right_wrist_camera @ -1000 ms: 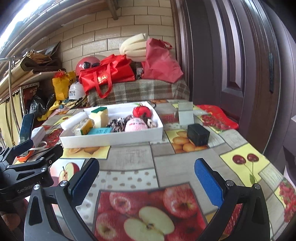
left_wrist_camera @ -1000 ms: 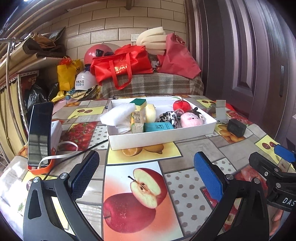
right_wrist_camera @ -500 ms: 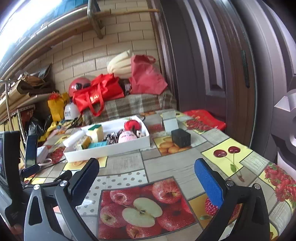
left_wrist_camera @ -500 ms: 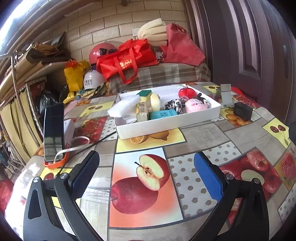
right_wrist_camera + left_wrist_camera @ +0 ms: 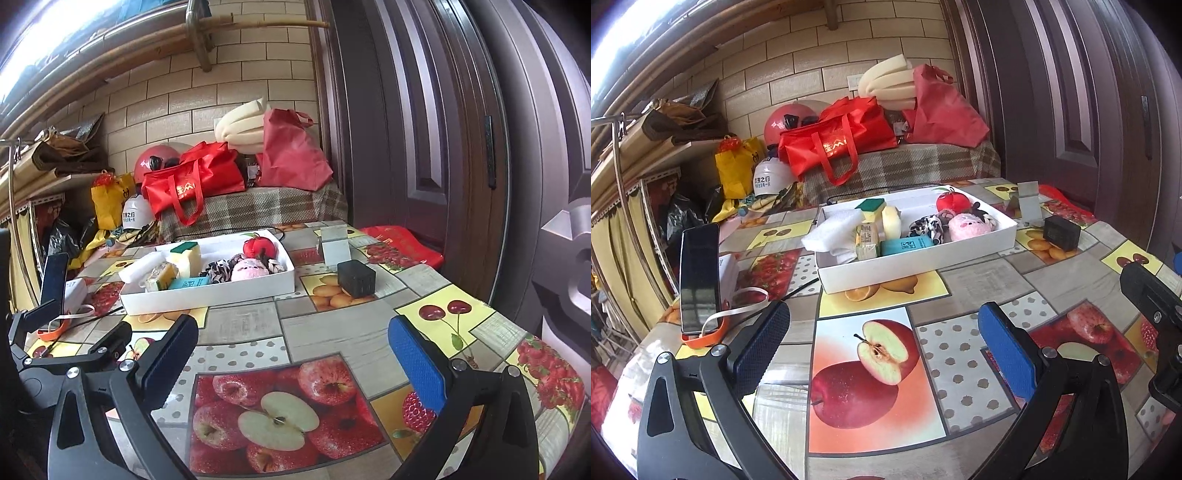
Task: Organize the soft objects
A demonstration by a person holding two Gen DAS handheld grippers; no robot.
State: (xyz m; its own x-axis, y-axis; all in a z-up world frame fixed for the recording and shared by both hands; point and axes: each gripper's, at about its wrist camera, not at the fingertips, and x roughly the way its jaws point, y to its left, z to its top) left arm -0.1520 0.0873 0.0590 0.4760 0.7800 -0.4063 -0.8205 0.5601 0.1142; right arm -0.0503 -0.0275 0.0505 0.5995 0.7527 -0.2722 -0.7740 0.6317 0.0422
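A white tray (image 5: 923,264) stands mid-table and holds soft things: a white cloth (image 5: 833,230), a green-topped sponge (image 5: 873,206), a red plush apple (image 5: 953,201), a pink plush (image 5: 969,230), a black-and-white fabric piece (image 5: 925,225) and a teal packet (image 5: 908,245). The tray also shows in the right wrist view (image 5: 207,297). My left gripper (image 5: 882,343) is open and empty, well short of the tray. My right gripper (image 5: 291,350) is open and empty, over the near table.
A phone (image 5: 700,277) stands in an orange holder at the left. A black box (image 5: 356,277) and a small grey stand (image 5: 334,249) sit right of the tray. Red bags (image 5: 836,138) lie on a bench behind. A dark door (image 5: 461,147) is at the right.
Both grippers have pulled back and risen from the tray, which now looks smaller and farther. Both stay open and empty.
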